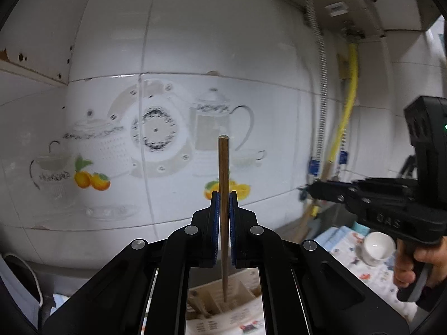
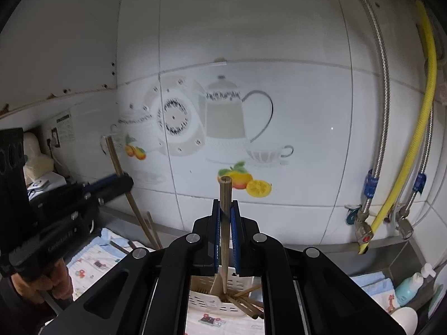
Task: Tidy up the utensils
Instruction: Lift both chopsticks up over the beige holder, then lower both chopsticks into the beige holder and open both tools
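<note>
Each tool was clenched on an upright chopstick: the left tool (image 1: pixel 223 198) gripped one chopstick (image 1: pixel 223 167), the right tool (image 2: pixel 225 209) another (image 2: pixel 225 195), both tips hanging over the slotted white holder (image 2: pixel 206 298). A tilted stick might have caught the holder's divider or rim and skidded out, or jostled the chopsticks already leaning inside (image 2: pixel 245 303). The tiled wall (image 2: pixel 279 42) stood close behind; open room lay above and toward the patterned cloth (image 2: pixel 92 262) on the desk.
</note>
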The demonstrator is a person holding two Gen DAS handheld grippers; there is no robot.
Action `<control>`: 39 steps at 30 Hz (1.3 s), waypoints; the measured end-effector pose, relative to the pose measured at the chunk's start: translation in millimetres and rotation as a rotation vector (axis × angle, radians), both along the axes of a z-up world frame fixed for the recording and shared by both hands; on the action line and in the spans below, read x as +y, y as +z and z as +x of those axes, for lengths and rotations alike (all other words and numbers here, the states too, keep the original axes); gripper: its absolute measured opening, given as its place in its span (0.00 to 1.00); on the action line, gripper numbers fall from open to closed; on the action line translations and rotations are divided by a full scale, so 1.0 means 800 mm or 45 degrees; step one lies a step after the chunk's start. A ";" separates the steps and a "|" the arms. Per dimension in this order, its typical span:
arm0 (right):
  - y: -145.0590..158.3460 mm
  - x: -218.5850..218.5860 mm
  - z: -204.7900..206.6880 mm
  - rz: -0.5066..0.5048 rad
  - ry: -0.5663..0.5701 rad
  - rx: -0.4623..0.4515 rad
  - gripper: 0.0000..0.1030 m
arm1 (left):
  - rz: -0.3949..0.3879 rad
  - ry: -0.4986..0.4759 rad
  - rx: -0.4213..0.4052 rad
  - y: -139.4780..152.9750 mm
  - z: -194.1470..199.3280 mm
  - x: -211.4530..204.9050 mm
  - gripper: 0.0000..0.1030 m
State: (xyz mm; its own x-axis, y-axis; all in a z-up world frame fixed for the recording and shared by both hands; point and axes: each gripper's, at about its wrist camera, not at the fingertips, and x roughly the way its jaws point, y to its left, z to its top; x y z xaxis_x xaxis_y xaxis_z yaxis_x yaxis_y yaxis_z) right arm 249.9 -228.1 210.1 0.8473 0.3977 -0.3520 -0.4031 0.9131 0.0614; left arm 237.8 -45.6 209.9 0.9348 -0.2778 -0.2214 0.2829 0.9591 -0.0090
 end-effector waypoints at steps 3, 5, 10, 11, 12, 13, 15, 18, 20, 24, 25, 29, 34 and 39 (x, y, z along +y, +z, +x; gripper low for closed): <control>-0.014 0.001 0.011 0.002 0.001 0.024 0.07 | 0.012 0.030 0.021 -0.012 0.014 0.007 0.05; -0.024 0.003 0.017 0.003 0.005 0.043 0.07 | 0.016 0.039 0.045 -0.022 0.021 0.010 0.05; -0.043 0.009 0.024 -0.015 0.014 0.080 0.07 | 0.046 0.051 0.095 -0.044 0.033 0.011 0.05; -0.046 0.011 0.025 -0.022 0.014 0.086 0.07 | 0.050 0.055 0.102 -0.046 0.034 0.011 0.05; -0.048 0.012 0.026 -0.025 0.015 0.092 0.07 | 0.051 0.053 0.109 -0.047 0.035 0.011 0.05; -0.051 0.013 0.027 -0.030 0.013 0.101 0.07 | 0.051 0.048 0.119 -0.050 0.036 0.011 0.05; -0.056 0.013 0.029 -0.041 0.012 0.112 0.07 | 0.054 0.050 0.125 -0.052 0.036 0.011 0.05; -0.060 0.013 0.029 -0.050 0.003 0.121 0.08 | 0.051 0.049 0.123 -0.050 0.032 0.012 0.05; -0.059 0.011 0.028 -0.056 -0.005 0.117 0.11 | 0.052 0.061 0.112 -0.047 0.028 0.012 0.07; -0.053 0.008 0.017 -0.069 -0.018 0.092 0.20 | 0.047 0.066 0.087 -0.035 0.012 0.015 0.13; -0.051 0.007 0.014 -0.072 -0.020 0.088 0.20 | 0.048 0.068 0.076 -0.032 0.004 0.016 0.15; -0.048 0.001 -0.006 -0.069 -0.016 0.084 0.24 | 0.047 0.078 0.057 -0.025 -0.024 0.021 0.32; -0.053 -0.008 -0.047 -0.052 -0.006 0.080 0.33 | 0.045 0.073 0.049 -0.031 -0.070 0.028 0.48; -0.070 -0.012 -0.096 -0.052 -0.002 0.071 0.48 | 0.064 0.074 0.075 -0.054 -0.119 0.033 0.65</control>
